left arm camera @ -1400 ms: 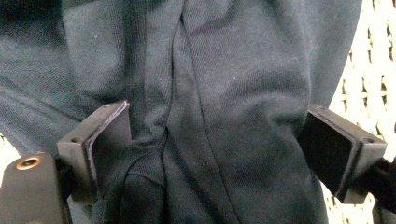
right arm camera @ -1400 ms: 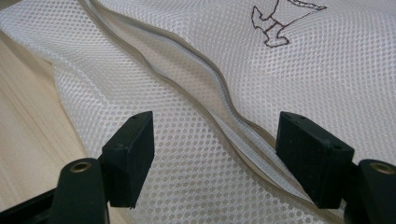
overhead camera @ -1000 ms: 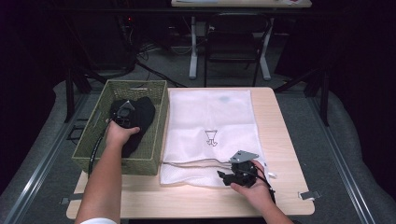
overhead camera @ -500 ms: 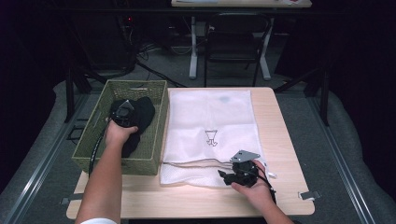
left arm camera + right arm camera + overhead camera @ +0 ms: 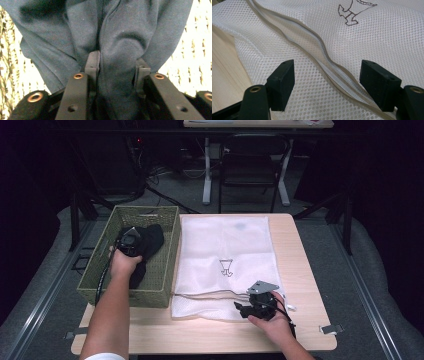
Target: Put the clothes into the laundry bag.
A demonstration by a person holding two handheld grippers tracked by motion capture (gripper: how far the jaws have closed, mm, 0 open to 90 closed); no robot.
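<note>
Dark garment [image 5: 145, 245]: a navy knit piece bunched in the woven basket [image 5: 165, 255], which sits at the desk's left edge; part of it trails toward the basket's near wall.
Left gripper [image 5: 130, 240]: down inside the basket; its jaws have just been closing, and in the left gripper view a thick fold of the cloth [image 5: 120, 50] is pinched between the two pads.
Grip quality: the fold bulges between the pads, so the hold looks firm; I judge it a bunched mid-cloth grab, not an edge grab.
Mesh laundry bag [image 5: 227, 255]: lies flat on the middle of the desk just beside the basket, its zip side along the near edge.
Zip opening [image 5: 322, 57]: part-open, with its beige tape wavy and gaping a little.
Right gripper [image 5: 247, 307]: rests low at the bag's near right corner, jaws spread wide either side of the zip tape, gripping nothing.
Step in hand: probably lifting the garment out so it can go into the bag.
Doing it well, left: raise straight up until the trailing part clears the basket wall, so it does not snag the weave or drag the basket along.
Doing it well, right: catch only the upper layer beside the zip and lift it, making a mouth wide enough for the bundle.
Risk: a bunched load may catch on the zip tape; feed the hanging end in first.
</note>
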